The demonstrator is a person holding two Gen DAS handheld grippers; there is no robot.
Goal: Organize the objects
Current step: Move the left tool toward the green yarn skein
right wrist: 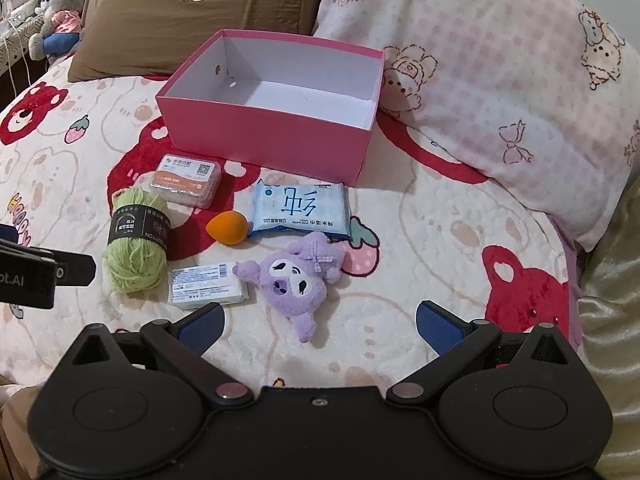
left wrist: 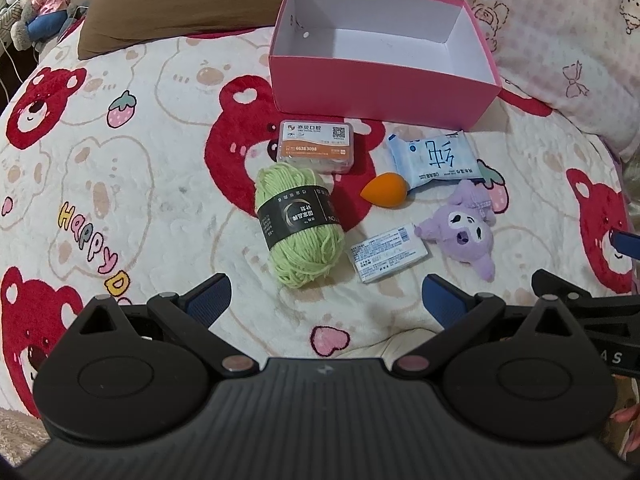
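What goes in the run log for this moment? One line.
left tongs: open, empty | right tongs: open, empty | pink box: empty | six items on blanket

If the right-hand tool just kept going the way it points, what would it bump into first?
Most likely the purple plush toy, which lies straight ahead between the open fingers of the right tool. Depth is hard to judge; it might touch the blanket just short of it.

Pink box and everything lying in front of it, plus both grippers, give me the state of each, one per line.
pink box: open, empty
green yarn: lying on its side, banded
floss case: closed
wipes pack: sealed, flat
orange sponge: on its side
white packet: flat
purple plush: lying face up
left gripper: open, empty
right gripper: open, empty
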